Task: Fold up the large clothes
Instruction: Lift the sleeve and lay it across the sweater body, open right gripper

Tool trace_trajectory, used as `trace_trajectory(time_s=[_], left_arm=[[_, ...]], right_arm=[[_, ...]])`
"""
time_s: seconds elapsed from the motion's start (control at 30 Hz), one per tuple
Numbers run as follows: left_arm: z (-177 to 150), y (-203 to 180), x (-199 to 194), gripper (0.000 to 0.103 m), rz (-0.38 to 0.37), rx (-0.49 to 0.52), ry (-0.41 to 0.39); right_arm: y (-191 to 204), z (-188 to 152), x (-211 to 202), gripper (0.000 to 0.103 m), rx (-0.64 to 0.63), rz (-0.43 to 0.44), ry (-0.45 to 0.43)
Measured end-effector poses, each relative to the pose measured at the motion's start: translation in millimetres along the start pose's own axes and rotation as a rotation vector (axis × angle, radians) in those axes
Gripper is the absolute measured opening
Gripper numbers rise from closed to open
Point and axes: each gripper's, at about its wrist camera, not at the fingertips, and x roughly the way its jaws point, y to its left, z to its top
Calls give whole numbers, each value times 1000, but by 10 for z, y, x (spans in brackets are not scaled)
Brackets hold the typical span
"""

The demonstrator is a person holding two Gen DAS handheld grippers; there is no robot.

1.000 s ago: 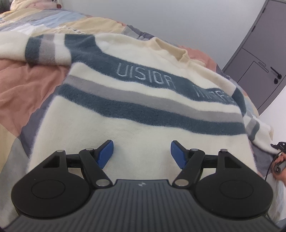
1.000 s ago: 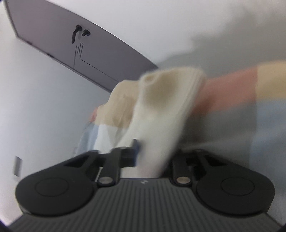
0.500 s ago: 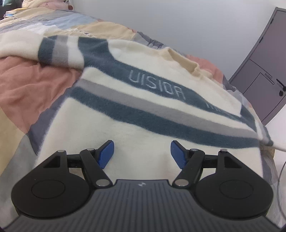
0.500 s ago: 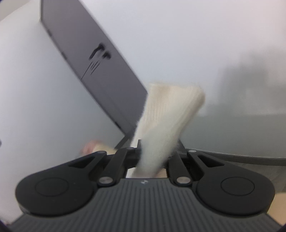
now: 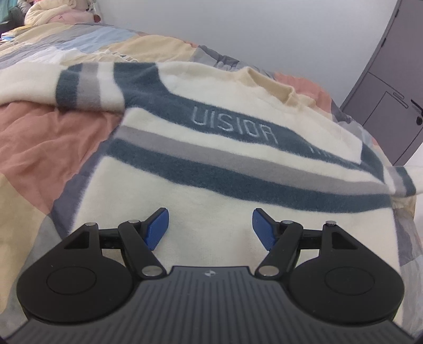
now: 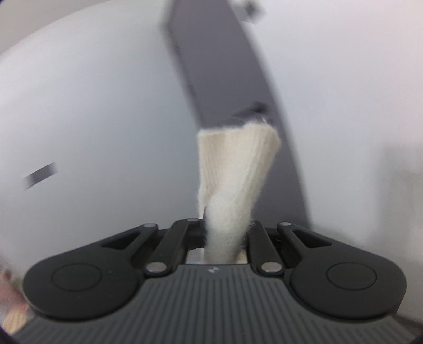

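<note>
A large cream sweater (image 5: pixel 211 201) with dark blue and grey stripes lies spread front-up on the bed. Its left sleeve (image 5: pixel 79 84) stretches out to the far left. Its right sleeve (image 5: pixel 401 180) is lifted off the bed at the right edge. My left gripper (image 5: pixel 210 225) is open and empty, hovering just above the sweater's lower hem area. My right gripper (image 6: pixel 226 232) is shut on the cream ribbed cuff (image 6: pixel 238 164) of the right sleeve, held up in the air facing the wall and door.
The bed has a patchwork quilt (image 5: pixel 39 137) in pink, beige, grey and blue. Pillows and bedding (image 5: pixel 53 13) are piled at the far left. A dark grey door (image 5: pixel 391 79) stands beyond the bed on the right; it also shows in the right wrist view (image 6: pixel 219 79).
My right gripper has lifted and swung the sleeve cuff upward, away from the bed towards the door. The left gripper shifted slightly over the sweater and stayed open.
</note>
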Motion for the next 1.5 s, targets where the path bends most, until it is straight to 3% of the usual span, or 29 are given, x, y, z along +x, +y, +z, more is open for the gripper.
trace_trajectory(time_s=[0.13, 0.3, 0.43, 0.6, 0.8, 0.87, 1.0, 1.13, 1.33, 1.4, 1.5], left_arm=[[58, 144, -120, 75, -23, -73, -26], [149, 413, -256, 75, -39, -202, -53], [188, 587, -448, 75, -70, -259, -97], [220, 757, -671, 75, -99, -298, -147], [285, 907, -739, 75, -111, -334, -177], [302, 933, -737, 75, -117, -344, -183], [315, 940, -720, 75, -116, -326, -180], [318, 974, -701, 75, -146, -329, -175], [309, 957, -693, 75, -154, -303, -165], [309, 906, -713, 75, -162, -272, -178], [305, 822, -725, 75, -162, -228, -181]], right_arm=[[919, 110, -403, 10, -198, 161, -45], [2100, 63, -940, 10, -358, 372, -76], [2886, -354, -1422, 10, -538, 508, -87], [3478, -1083, -1779, 10, -625, 661, -2], [3892, -1826, -1942, 11, -699, 854, 157], [3960, -2214, -2036, 11, -761, 897, 233], [3908, -2876, -2116, 12, -810, 917, 401], [3860, -3260, -2075, 12, -829, 879, 529], [3821, -3330, -2202, 18, -859, 861, 509], [3812, -3309, -2252, 35, -865, 879, 533], [3788, -3252, -2373, 51, -854, 961, 590]])
